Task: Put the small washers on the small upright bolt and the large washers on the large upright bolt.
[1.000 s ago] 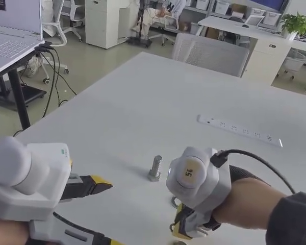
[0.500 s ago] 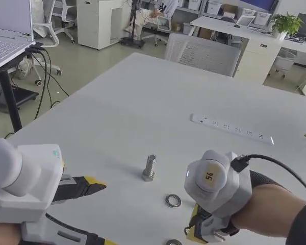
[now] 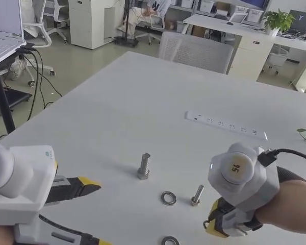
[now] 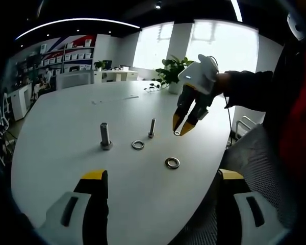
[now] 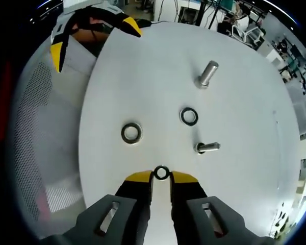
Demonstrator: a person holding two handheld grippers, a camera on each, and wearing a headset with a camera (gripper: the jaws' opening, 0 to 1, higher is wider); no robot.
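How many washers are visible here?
3. Small washer pinched in the right claw; second washer beside the small bolt; third washer near the table edge. Others may be hidden.

Saw large bolt (image 3: 143, 166) standing upright, silver, head down. Found small bolt (image 3: 197, 195) upright at its 4 o'clock. Noted washer (image 3: 168, 198) flat at 5 o'clock, second washer (image 3: 170, 240) beyond it, small washer (image 5: 161, 173) pinched in right gripper (image 5: 161, 178) jaws.
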